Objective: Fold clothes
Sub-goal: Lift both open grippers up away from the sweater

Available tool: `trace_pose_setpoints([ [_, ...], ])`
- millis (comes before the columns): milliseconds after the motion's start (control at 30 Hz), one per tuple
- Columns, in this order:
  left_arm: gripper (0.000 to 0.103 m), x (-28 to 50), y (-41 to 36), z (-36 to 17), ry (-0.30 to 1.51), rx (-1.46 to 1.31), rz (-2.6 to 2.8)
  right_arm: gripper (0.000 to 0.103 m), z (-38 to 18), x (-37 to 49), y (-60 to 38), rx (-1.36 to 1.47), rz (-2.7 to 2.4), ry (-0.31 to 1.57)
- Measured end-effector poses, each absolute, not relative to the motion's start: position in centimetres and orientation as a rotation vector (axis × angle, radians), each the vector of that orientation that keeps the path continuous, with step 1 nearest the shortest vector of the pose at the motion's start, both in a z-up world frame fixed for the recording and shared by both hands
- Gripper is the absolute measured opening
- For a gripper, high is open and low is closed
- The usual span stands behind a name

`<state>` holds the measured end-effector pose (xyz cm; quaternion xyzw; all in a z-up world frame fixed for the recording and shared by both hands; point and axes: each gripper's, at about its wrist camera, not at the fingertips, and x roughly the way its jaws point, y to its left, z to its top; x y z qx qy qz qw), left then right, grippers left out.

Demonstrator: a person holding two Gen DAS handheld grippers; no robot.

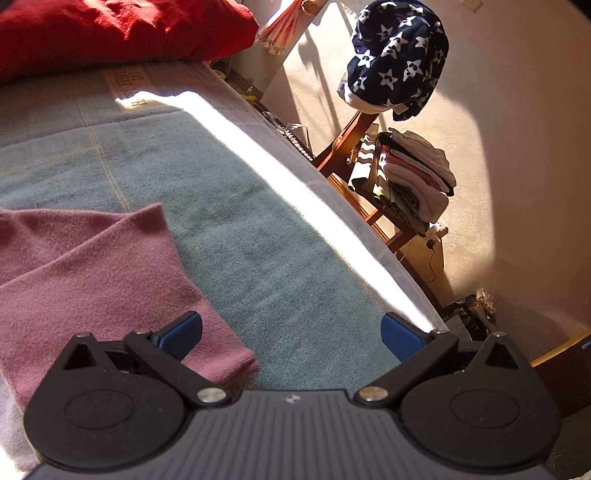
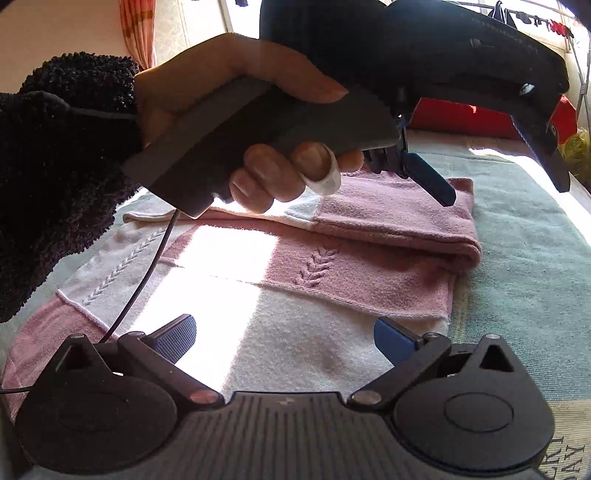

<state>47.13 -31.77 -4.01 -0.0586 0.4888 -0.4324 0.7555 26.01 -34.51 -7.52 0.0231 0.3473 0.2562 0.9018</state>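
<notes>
- The left gripper [image 1: 291,338] is spread wide with nothing between its blue pads; it hangs just above the bed, and its left pad [image 1: 181,334] sits over the near corner of the pink sweater [image 1: 92,280].
- In the left wrist view the sweater lies at the near left on the grey-green blanket [image 1: 258,240], with a folded flap of pink whose point reaches toward the far side.
- The right gripper [image 2: 284,341] is also released, fingers far apart, sitting low over the white panel of the sweater [image 2: 295,295]. Nothing is pinched.
- From the right wrist view the sweater is a pink and white block pattern with a stitched leaf motif [image 2: 316,267]. A sleeve [image 2: 406,225] is folded across its far part, ending in a rounded fold on the right.
- The same view shows the person's left hand [image 2: 236,110] wrapped around the other gripper's handle, white ring [image 2: 325,177] on one finger, fuzzy black cuff [image 2: 66,147] at the left. That gripper's blue fingertip [image 2: 432,181] is over the folded sleeve; can't tell if it touches.
- A thin black cable [image 2: 147,273] hangs from the handle down across the sweater.
- Far end of the bed: a red pillow [image 1: 122,29].
- Off to the right of the bed, a wooden chair [image 1: 354,147] with a stack of folded clothes [image 1: 417,177] on it and a navy star-print garment [image 1: 399,55] draped over its back.
- A strong strip of sunlight runs along the right edge of the bed.
</notes>
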Motion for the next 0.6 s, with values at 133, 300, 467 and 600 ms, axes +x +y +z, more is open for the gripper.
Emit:
trace_pose_setpoints([
  [133,0.102,49.7,-32.3,-5.4,1.079,-0.142,-0.881,0.103,-8.6,26.1,-33.8,0.011,0.53,0.782],
  [300,0.102,53.0,-33.1,-7.2,1.094,-0.16,-0.804,0.103,-8.6,26.0,-33.8,0.013,0.528,0.795],
  [467,0.102,53.8,-33.4,-6.6,1.082,-0.17,-0.778,0.103,-8.6,26.1,-33.7,0.012,0.528,0.797],
  [600,0.102,53.2,-33.3,-5.4,1.045,-0.157,-0.797,0.103,-8.5,26.0,-33.6,0.004,0.522,0.795],
])
